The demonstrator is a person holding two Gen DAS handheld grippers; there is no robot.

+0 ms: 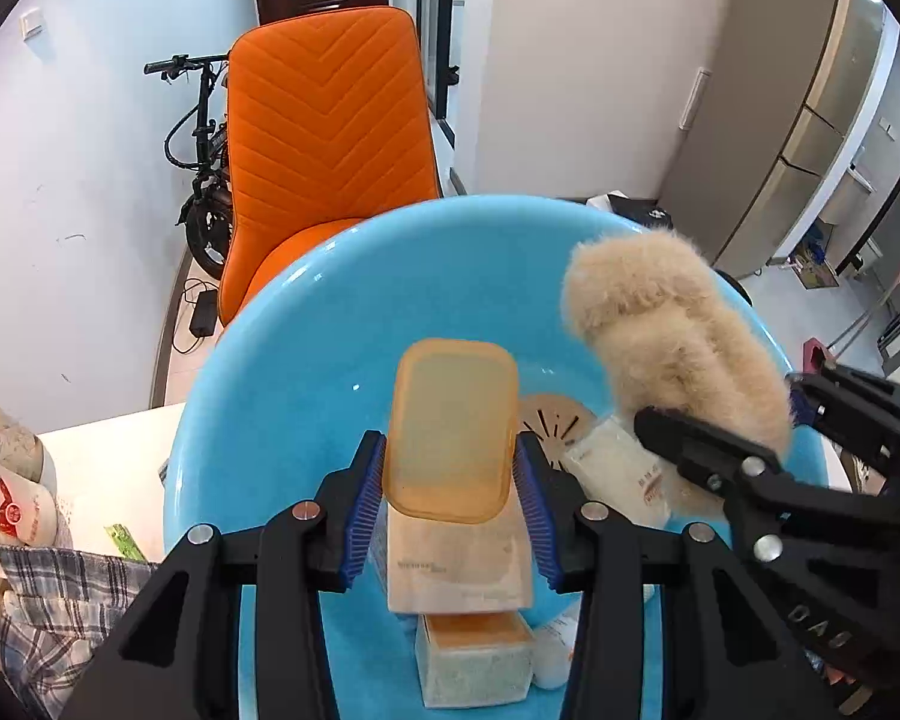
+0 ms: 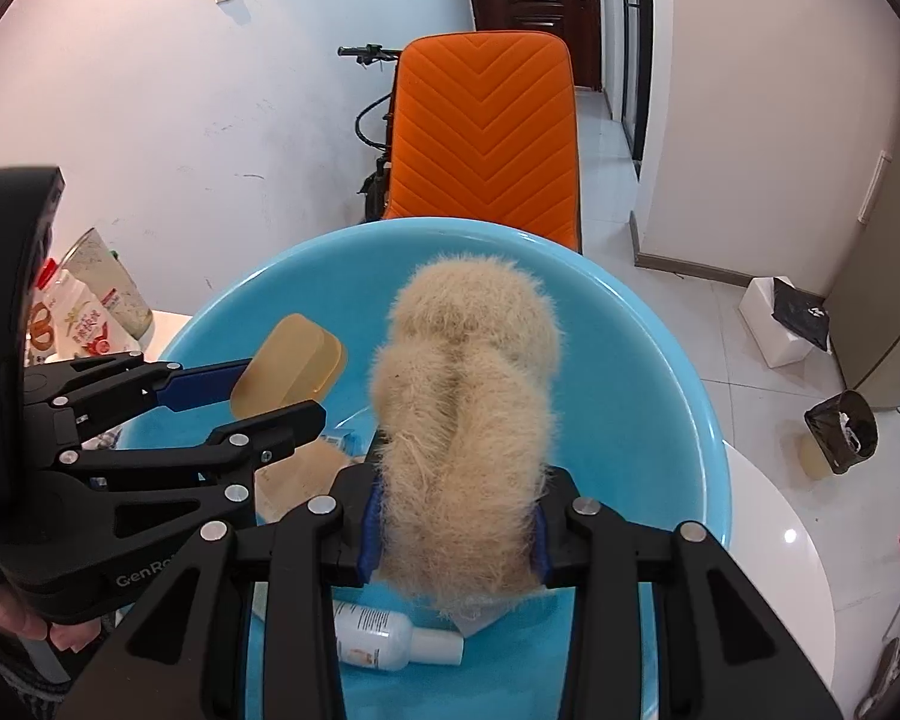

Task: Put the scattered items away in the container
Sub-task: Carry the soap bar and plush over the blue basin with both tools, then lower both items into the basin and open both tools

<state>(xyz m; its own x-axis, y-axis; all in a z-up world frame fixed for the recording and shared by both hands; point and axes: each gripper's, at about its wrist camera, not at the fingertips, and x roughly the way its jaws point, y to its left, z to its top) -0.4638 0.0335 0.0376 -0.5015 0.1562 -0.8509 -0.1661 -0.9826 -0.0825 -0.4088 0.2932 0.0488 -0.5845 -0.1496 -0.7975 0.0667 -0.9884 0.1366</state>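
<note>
Left wrist view: left tool clamps an amber lid over the blue basin, hiding items beneath. Right tool grips a fluffy slipper; at 6 o'clock, a half-covered white bottle.

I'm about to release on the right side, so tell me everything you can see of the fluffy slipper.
The fluffy slipper is beige with long shaggy pile all over and a rounded, bulging toe. It is clamped near its heel end by the right gripper, whose blue pads sink into the fur on both sides. It is held in the air over the blue basin, toe pointing away from the camera, above a white bottle lying on the basin floor. Its sole is hidden.
</note>
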